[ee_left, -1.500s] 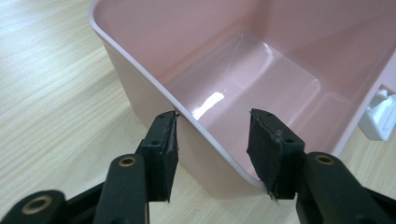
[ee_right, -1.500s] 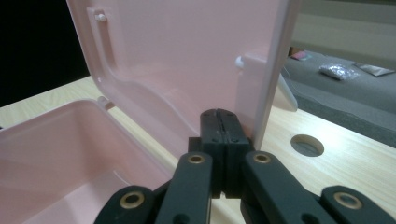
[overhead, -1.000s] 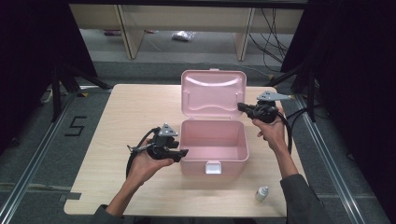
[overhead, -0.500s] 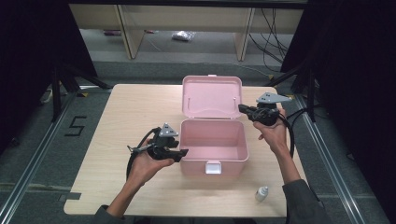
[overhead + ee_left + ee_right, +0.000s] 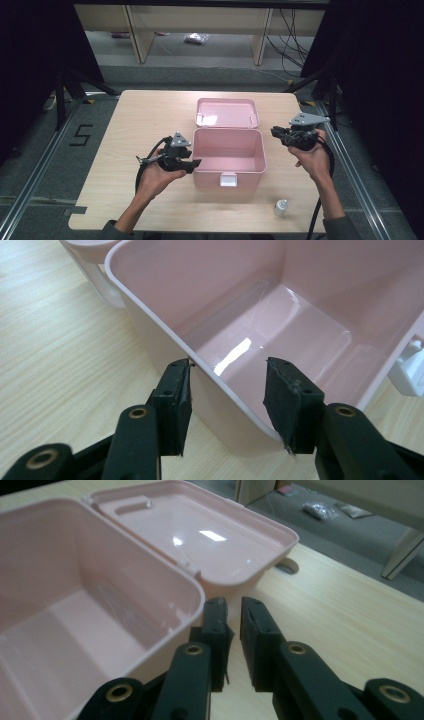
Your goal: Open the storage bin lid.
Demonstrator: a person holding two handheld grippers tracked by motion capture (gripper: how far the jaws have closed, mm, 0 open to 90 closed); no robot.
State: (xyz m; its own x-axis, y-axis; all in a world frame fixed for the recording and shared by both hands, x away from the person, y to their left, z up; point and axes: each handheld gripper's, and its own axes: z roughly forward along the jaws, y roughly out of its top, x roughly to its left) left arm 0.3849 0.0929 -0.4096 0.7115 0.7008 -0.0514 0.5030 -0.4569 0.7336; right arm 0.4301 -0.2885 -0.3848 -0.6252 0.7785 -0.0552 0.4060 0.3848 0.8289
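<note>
While the left tongs point(image 5: 227, 405) straddle the near left wall of the pink rectangular plastic box point(image 5: 228, 152), one pad stands outside the wall and one inside, with a gap at the inner pad; whether the outer pad presses on the wall cannot be told. The right tongs point(image 5: 234, 645), empty, sit just beside the box's right rear corner; their jaws have just been opening and stand only slightly apart. The box rests on the pale wooden bench point(image 5: 130, 125) between both tongs, its hinged lid point(image 5: 227, 112) laid flat open behind it.

Handling judgement: the box appears light, rigid and thin-walled, with a glossy, probably slippery surface. A grip across the rim is advised, since the wall offers a firm edge.

The high view shows a small white bottle point(image 5: 280, 206) on the bench behind the right tongs. The right gripper view shows the lid's moulded recess; the left gripper view shows the white front latch point(image 5: 407, 371).
</note>
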